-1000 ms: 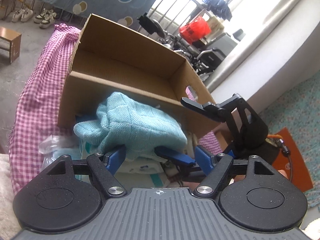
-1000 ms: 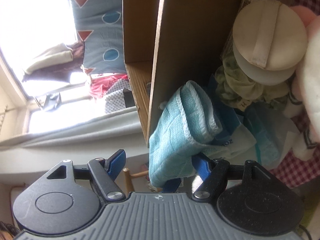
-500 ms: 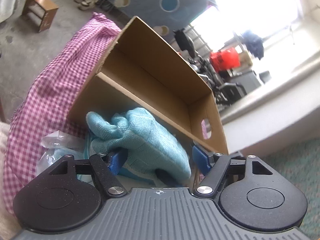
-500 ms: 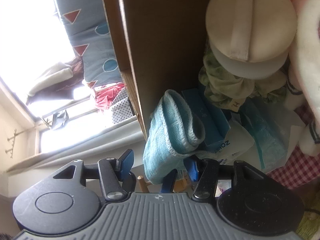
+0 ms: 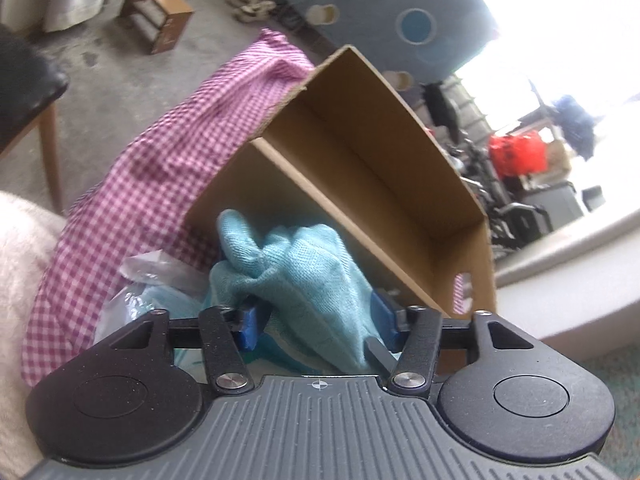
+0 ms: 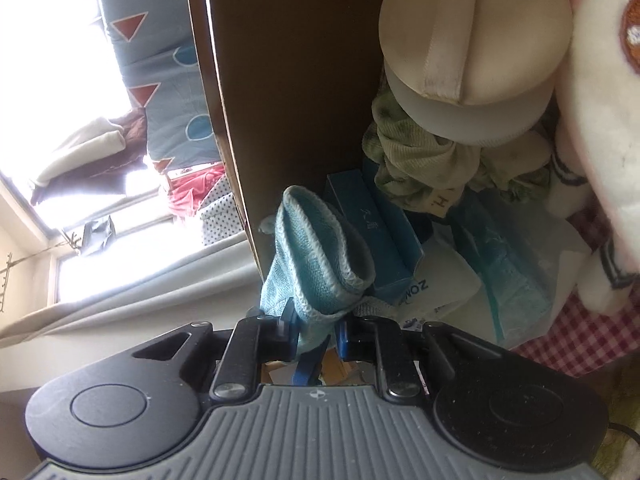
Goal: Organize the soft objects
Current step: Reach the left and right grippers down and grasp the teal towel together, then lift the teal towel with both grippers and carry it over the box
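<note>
The left tool (image 5: 318,322) was closing its jaws, and the bunched teal knitted cloth (image 5: 304,276) filled the gap between its blue pads, which pressed into the fabric on both sides. The right tool (image 6: 314,330) was closing too, its pads pinching a narrow hem of the same teal knitted cloth (image 6: 316,248), which rose as a folded loop just ahead of the fingertips. Another blue fingertip showed below that tool's pads, under the cloth.

Just beyond the left tool and slightly to its left lay a clear plastic bag (image 5: 150,276) with pale blue contents. Directly ahead, past the cloth, stood an open cardboard box (image 5: 360,168), with a hand slot in the wall at its right end. The box rested on a surface covered by a pink checked cloth (image 5: 160,184).

Ahead and to the right of the right tool, a blue carton (image 6: 372,224) lay beside the box wall (image 6: 288,80), then a crumpled green fabric (image 6: 432,160). Farther on sat a round cream pad (image 6: 476,36), and a white plush toy (image 6: 600,140) filled the right edge.
</note>
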Action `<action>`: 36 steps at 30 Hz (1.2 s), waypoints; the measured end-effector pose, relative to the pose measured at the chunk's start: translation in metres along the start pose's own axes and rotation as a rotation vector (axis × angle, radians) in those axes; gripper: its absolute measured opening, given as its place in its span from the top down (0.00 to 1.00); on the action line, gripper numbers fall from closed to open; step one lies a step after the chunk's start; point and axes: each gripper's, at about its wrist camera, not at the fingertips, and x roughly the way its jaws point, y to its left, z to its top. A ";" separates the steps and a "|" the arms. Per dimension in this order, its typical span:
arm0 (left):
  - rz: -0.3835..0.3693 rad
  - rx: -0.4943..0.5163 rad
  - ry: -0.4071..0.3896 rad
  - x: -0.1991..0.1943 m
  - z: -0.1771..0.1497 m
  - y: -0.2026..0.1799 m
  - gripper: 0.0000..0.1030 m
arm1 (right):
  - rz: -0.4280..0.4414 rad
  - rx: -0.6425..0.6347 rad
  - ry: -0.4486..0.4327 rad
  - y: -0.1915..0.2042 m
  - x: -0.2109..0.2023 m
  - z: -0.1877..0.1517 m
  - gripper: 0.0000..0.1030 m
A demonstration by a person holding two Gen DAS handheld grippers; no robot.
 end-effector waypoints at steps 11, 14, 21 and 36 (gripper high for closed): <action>-0.022 0.003 -0.022 -0.009 -0.017 0.008 0.86 | 0.012 -0.039 0.028 -0.003 -0.020 -0.003 0.78; -0.041 0.013 -0.005 -0.016 -0.023 0.015 0.87 | 0.000 -0.046 0.015 -0.004 -0.028 -0.006 0.55; -0.082 0.035 0.039 -0.027 -0.032 0.038 0.87 | -0.042 -0.100 -0.055 0.002 -0.036 -0.012 0.35; -0.149 0.104 0.025 -0.039 -0.037 0.059 0.87 | -0.222 -0.362 -0.074 0.041 -0.018 -0.055 0.73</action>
